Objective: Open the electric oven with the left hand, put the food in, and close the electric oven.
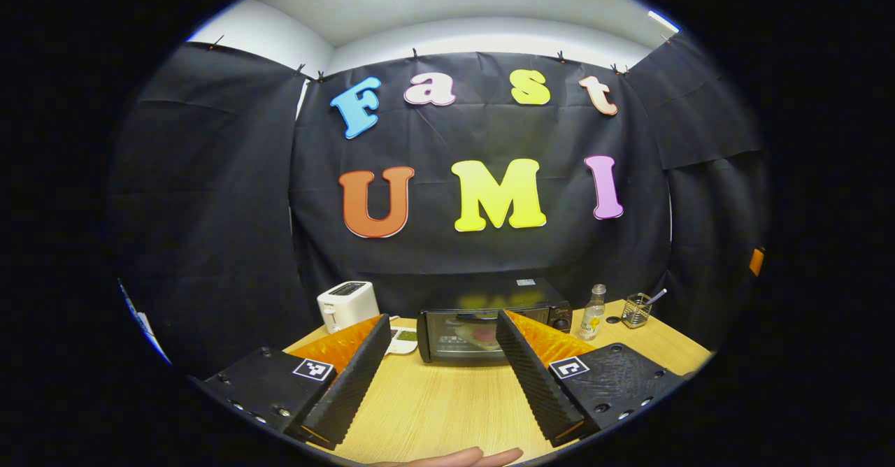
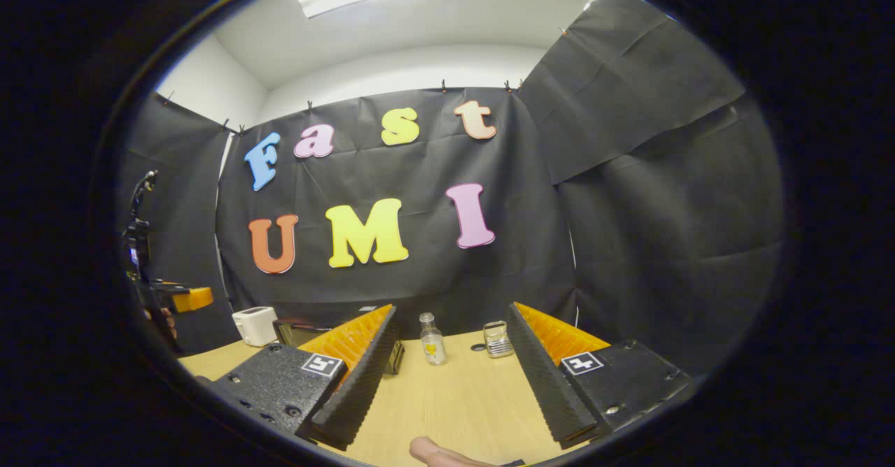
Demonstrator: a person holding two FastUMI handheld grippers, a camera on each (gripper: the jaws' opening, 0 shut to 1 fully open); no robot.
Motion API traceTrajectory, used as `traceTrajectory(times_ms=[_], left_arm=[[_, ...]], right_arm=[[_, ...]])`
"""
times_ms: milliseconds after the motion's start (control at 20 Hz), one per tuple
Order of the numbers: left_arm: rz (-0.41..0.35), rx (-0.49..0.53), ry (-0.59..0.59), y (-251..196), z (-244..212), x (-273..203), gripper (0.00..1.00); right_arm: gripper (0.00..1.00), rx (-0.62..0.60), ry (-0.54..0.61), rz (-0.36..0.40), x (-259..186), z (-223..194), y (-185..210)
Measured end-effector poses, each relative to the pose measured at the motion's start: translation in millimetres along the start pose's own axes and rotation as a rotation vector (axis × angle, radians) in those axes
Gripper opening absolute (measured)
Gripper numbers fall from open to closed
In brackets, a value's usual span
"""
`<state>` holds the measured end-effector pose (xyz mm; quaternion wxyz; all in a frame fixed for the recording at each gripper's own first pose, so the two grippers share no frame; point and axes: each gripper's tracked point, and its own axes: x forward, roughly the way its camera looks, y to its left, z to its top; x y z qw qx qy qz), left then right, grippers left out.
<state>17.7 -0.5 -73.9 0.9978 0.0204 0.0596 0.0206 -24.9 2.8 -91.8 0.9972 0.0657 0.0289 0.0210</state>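
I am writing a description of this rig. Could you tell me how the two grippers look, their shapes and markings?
In the left gripper view, the left gripper has two long wedge-shaped fingers with ribbed inner faces, each on a flat black block with screw holes and a small square black-and-white marker. The right gripper in the right gripper view is built the same. No cables or sleeves can be seen.

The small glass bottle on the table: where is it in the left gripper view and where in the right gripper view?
Left gripper view: the bottle stands right of the electric oven, beside the wire holder.
Right gripper view: the bottle stands centre, between the gripper's fingers, far off.
Shared landmark: the white toaster.
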Motion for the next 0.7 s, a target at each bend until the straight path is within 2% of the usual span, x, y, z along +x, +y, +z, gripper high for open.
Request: traceTrajectory(times_ms=[250,400,550,700], left_arm=[[0.036,-0.021,-0.084,14,17,-51,0.96],[0.002,-0.058,-0.078,2,2,-82,0.96],[-0.028,-0.108,-0.068,-6,-13,-91,0.96],[-0.016,-0.082,-0.055,-4,-24,-84,0.96]], right_arm=[[0.94,0.001,0.006,0.054,-10,2,13],[0.94,-0.033,-0.002,0.112,-21,0,28],[0.94,-0.057,-0.005,0.167,-31,-1,44],[0.94,-0.088,-0.016,0.189,-37,3,54]])
